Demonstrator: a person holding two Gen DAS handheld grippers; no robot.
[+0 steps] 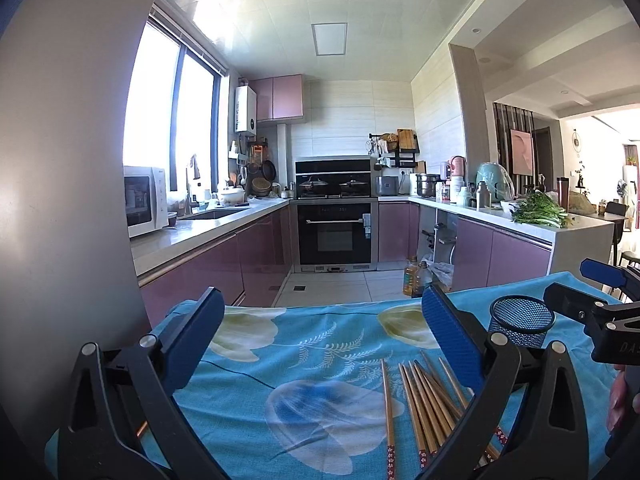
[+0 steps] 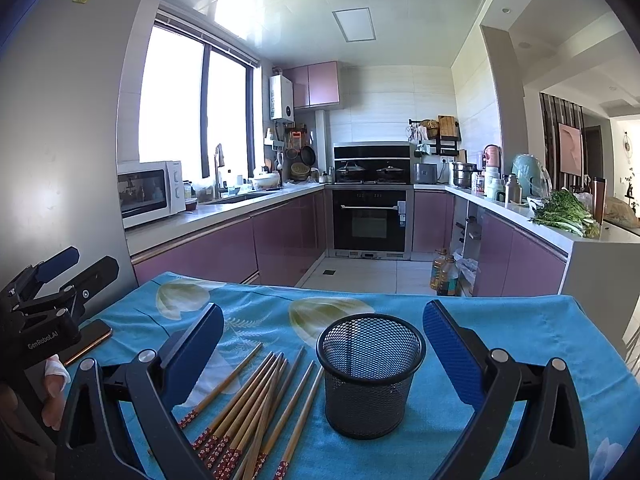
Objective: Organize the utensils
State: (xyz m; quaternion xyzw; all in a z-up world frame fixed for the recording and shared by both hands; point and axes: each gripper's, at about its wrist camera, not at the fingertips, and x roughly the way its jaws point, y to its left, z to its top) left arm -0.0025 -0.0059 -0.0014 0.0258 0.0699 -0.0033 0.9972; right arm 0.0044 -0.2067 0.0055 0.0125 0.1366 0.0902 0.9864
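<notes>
The left gripper (image 2: 60,276), jaws apart, reads "GenRoboLAI" beside the chopsticks (image 2: 248,408).

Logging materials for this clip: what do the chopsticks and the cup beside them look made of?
Chopsticks: likely bamboo or wood, tan with visible grain, red flower-patterned ends. Cup: black wire mesh, probably coated metal; you can see through its wall.

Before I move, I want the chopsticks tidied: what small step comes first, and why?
Probably lower the open left claw onto the chopsticks and close on a few. They lie loose on the blue cloth, none in the mesh cup, which stands upright beside them. The right claw is open too, near the cup, and could steady it.
</notes>
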